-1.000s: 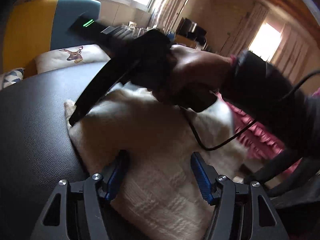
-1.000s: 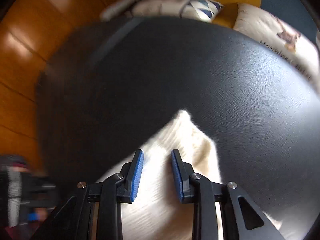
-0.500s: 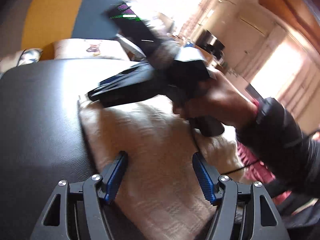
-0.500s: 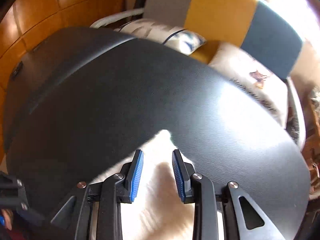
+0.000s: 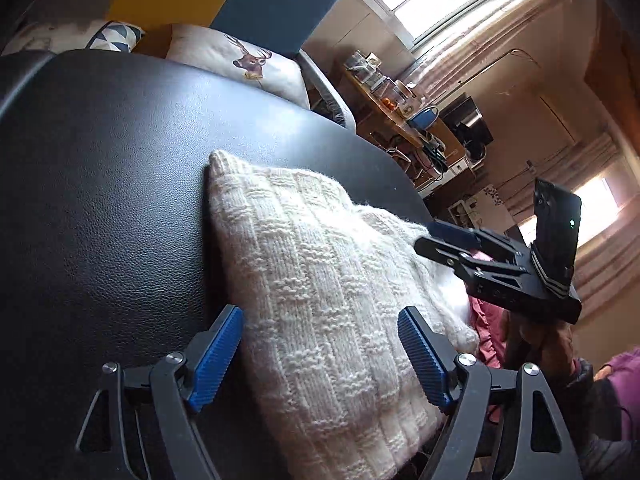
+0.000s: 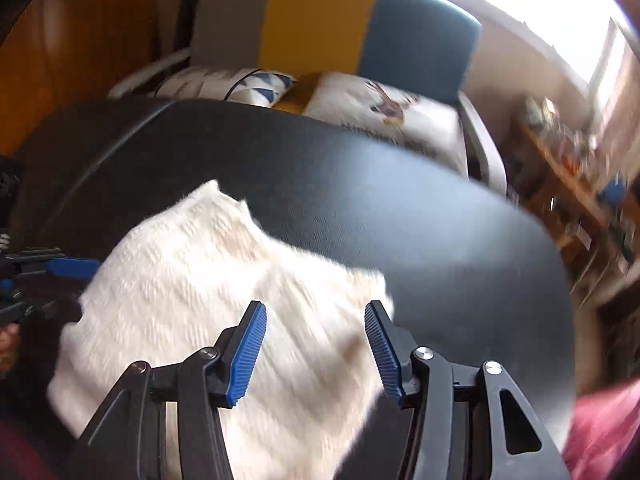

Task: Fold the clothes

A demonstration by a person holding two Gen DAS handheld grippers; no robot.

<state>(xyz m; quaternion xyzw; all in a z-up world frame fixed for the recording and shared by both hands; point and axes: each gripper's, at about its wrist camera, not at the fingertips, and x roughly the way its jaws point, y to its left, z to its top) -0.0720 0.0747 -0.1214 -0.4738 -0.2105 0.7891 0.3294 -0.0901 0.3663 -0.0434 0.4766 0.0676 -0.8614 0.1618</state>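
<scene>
**Cream knit folded on black table; both tongs spread and empty**

At the far left, two cushions (image 5: 240, 62) are seen on a chair (image 6: 320, 24) behind the table (image 5: 100, 200). The black textured tabletop is bare on its left portion.

The white knitted garment (image 5: 320, 300) is laid on the near right part of the table, its near edge reaching the table's near edge. A compact, roughly rectangular bundle is presented, with one straight folded edge along its left side. The folding is therefore judged to be well advanced or complete. A raised, uneven ridge is noted along the right side, so a final smoothing or one further fold may be left.

The left gripper (image 5: 320, 364) is held with its blue pads spread wide, straddling the near end of the bundle. Nothing is pinched; whether the pads touch the knit cannot be told.

The right gripper (image 6: 316, 348) is likewise held wide apart above the garment's right portion, and nothing is gripped. In the left wrist view, it is seen at the bundle's right edge.
</scene>
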